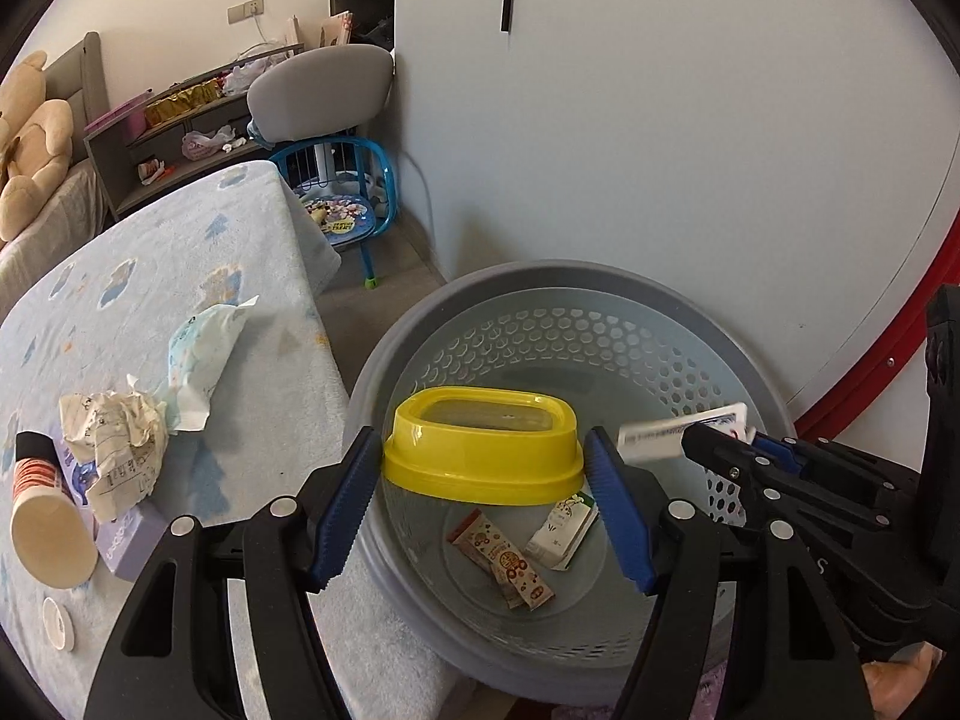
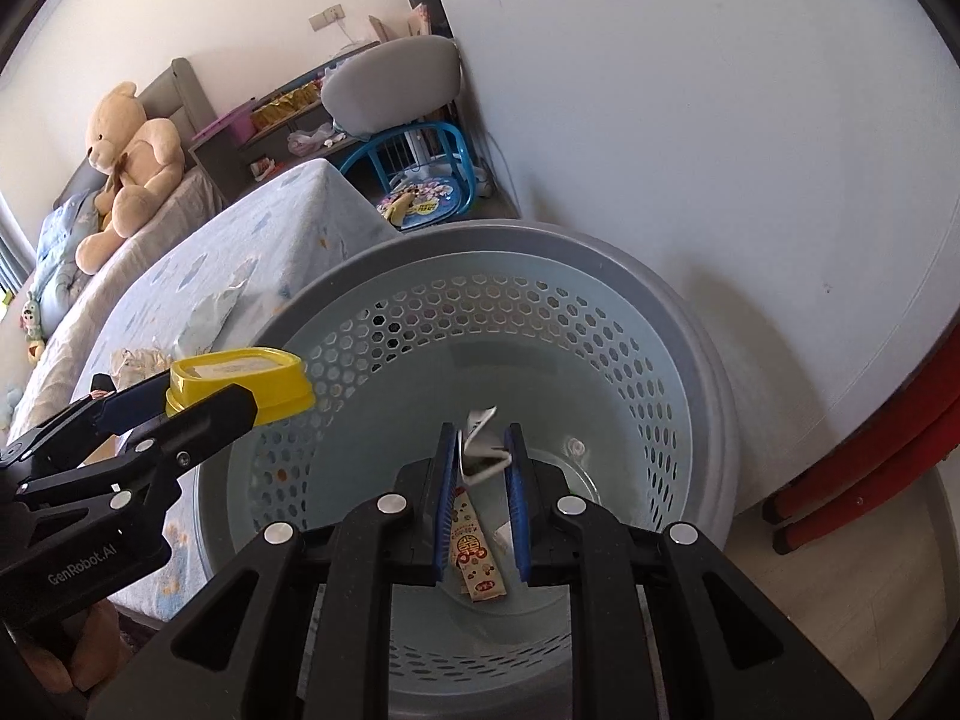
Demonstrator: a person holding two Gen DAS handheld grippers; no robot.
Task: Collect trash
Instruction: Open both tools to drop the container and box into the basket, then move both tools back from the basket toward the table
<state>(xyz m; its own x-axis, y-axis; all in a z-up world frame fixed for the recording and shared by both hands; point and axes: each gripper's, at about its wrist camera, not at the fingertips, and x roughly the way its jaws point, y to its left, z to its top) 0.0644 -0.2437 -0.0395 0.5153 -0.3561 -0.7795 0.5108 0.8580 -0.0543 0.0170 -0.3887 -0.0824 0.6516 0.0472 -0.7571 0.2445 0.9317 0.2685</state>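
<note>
My left gripper (image 1: 483, 462) is shut on a yellow plastic lid (image 1: 483, 444) and holds it over the grey perforated trash basket (image 1: 540, 294). My right gripper (image 2: 480, 456) is shut on a small white carton (image 2: 480, 441), flattened, also above the basket (image 2: 660, 324). In the left wrist view the right gripper (image 1: 690, 441) holds the carton (image 1: 678, 429) at the basket's right side. In the right wrist view the left gripper (image 2: 180, 402) holds the lid (image 2: 240, 381) at the left rim. A snack wrapper (image 1: 504, 558) and a small carton (image 1: 561, 534) lie in the basket's bottom.
On the blue-patterned table (image 1: 150, 276) left of the basket lie crumpled paper (image 1: 114, 450), a wet-wipe pack (image 1: 198, 354), a tipped paper cup (image 1: 51, 516), a purple box (image 1: 129, 540) and a small white cap (image 1: 59, 624). A blue child's chair (image 1: 342, 198) and the wall stand behind.
</note>
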